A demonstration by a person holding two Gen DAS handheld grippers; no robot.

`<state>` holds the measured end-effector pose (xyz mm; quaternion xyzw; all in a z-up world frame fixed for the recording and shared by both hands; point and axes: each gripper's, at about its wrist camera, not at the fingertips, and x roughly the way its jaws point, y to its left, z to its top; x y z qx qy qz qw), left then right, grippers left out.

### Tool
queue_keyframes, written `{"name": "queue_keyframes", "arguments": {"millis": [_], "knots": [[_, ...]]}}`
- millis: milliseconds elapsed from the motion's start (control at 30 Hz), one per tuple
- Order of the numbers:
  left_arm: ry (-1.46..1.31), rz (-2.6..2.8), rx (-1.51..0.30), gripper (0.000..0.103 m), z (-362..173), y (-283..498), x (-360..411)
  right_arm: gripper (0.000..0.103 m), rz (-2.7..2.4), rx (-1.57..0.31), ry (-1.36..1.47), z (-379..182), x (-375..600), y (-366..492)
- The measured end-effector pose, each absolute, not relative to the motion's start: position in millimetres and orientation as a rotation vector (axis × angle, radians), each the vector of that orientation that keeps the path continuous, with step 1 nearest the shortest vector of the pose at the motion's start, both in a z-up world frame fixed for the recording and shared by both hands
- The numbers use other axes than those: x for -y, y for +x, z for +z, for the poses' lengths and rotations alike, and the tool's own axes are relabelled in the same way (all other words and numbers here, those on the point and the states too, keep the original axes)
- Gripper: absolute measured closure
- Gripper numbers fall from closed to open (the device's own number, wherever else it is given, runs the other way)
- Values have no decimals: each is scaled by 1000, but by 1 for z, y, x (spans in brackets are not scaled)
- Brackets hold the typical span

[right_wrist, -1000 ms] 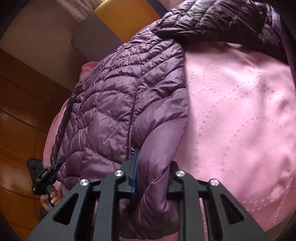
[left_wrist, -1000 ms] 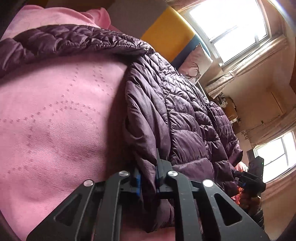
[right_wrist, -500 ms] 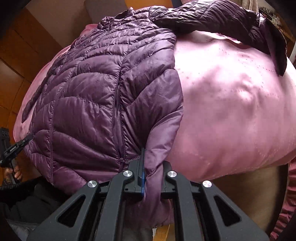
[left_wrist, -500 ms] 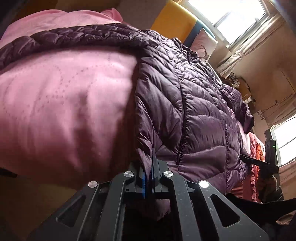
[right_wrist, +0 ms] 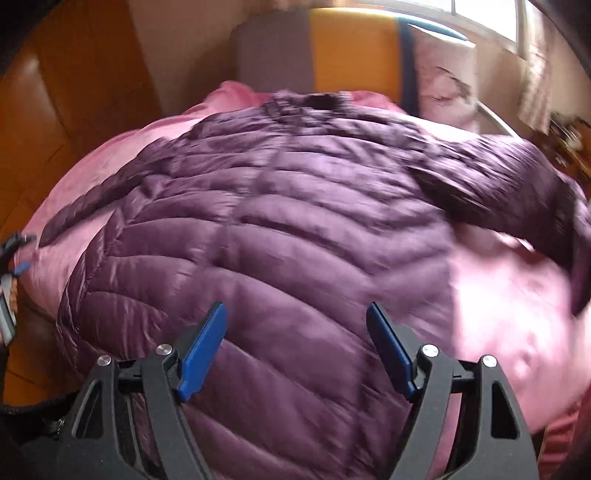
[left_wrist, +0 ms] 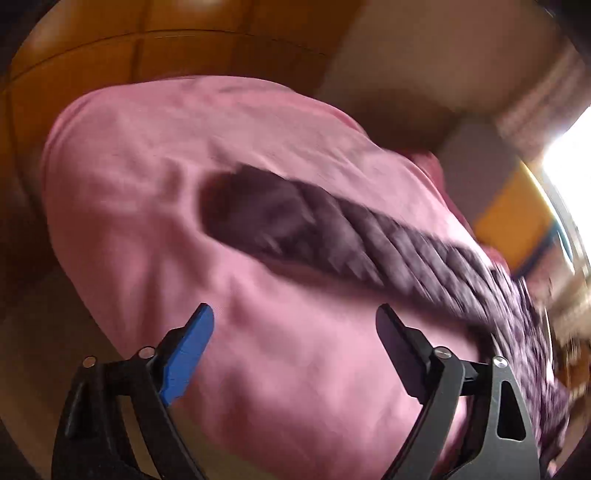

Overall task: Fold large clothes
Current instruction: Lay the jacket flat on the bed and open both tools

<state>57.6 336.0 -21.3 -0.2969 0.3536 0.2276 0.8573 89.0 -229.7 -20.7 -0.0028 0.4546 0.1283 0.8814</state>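
Observation:
A purple quilted puffer jacket lies spread flat on the pink bedcover, collar toward the headboard, both sleeves stretched out sideways. My right gripper is open and empty above the jacket's lower body. My left gripper is open and empty over the pink cover; one outstretched jacket sleeve lies beyond it, blurred. The left gripper also shows at the left edge of the right wrist view.
A grey and yellow headboard and a pink pillow stand at the far end of the bed. Orange-brown wood panelling is on the left. A bright window is at the upper right.
Both grippers let go of the jacket's bottom hem and opened wide. The jacket now lies flat. The left gripper swung left toward the sleeve; the right pulled back over the jacket body.

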Motion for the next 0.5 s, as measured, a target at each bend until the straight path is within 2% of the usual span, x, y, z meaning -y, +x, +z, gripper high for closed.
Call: {"name": "queue_keyframes", "arguments": {"millis": [233, 267, 300, 367, 400, 500], "knots": [[-771, 517, -730, 13, -37, 104, -406, 26, 360, -908, -59, -48, 126, 136], [-789, 509, -754, 28, -42, 105, -413, 26, 356, -912, -67, -53, 118, 143], [-793, 486, -774, 58, -48, 107, -419, 26, 355, -916, -70, -57, 115, 144], [-766, 438, -808, 94, -55, 120, -416, 24, 347, -925, -74, -63, 110, 148], [-758, 436, -792, 97, -54, 118, -415, 24, 342, -927, -78, -65, 108, 147], [-668, 487, -744, 99, -39, 94, -410, 25, 359, -937, -90, -70, 106, 137]]}}
